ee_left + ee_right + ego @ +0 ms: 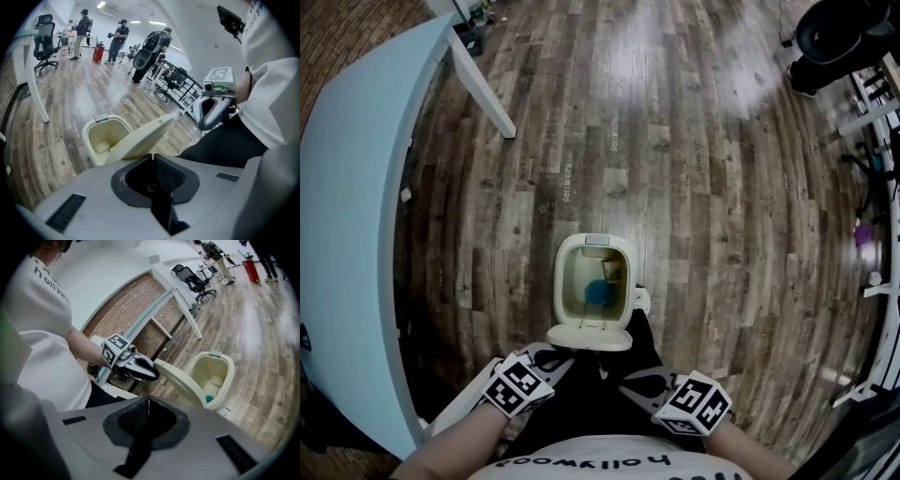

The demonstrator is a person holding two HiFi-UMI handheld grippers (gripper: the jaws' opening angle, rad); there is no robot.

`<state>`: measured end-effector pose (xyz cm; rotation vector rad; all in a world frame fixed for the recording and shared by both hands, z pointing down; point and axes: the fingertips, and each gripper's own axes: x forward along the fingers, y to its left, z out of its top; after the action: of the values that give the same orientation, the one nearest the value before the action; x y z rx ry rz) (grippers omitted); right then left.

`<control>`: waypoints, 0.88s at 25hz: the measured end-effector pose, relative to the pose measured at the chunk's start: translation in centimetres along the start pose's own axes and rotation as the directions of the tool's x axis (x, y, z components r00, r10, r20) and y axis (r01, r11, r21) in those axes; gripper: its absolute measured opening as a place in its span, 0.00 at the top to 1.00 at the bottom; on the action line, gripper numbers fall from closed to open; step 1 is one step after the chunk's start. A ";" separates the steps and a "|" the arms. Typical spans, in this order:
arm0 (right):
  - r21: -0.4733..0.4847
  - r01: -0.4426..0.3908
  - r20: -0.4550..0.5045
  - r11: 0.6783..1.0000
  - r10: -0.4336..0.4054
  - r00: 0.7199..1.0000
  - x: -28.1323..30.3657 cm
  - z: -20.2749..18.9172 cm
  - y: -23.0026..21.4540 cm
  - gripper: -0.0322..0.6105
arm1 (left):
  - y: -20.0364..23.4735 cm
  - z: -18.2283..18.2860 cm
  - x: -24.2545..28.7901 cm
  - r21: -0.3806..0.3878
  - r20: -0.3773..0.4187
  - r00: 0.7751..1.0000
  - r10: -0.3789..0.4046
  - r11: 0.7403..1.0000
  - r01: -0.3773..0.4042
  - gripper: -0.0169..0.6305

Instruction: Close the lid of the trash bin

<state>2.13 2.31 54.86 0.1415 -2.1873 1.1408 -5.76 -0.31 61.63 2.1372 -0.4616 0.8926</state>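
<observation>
Step in hand: approach, lid not yet pushed. The bin [569,255] stands on the floor [694,169], centre, just beyond us. Its lid [589,336] is up at the near side and leans toward us. It is cream, with a blue thing [600,292] inside. Left tongs [551,356] and right tongs [630,377] are both closed and empty, just beside the lid. Next, we judge: tip the lid forward and down.

Pale table [347,234] left; plank floor [703,187]; office chair [43,37] beyond.
</observation>
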 end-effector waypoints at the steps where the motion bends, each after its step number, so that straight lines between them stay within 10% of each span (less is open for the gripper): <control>1: 0.006 0.000 0.000 1.000 0.000 1.000 -0.3 -0.2 -0.3 0.94 | 0.4 0.5 0.2 -0.004 0.002 1.000 0.007 1.000 -0.007 0.94; 22: 0.070 0.025 0.039 0.997 -0.028 0.999 -6.0 0.5 -11.3 0.94 | 9.2 8.1 7.2 -0.131 0.015 0.987 0.160 0.979 -0.157 0.94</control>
<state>10.83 -6.23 58.90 0.2247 -2.1749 1.2097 -2.44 -12.73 67.72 2.0162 -0.6929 0.8987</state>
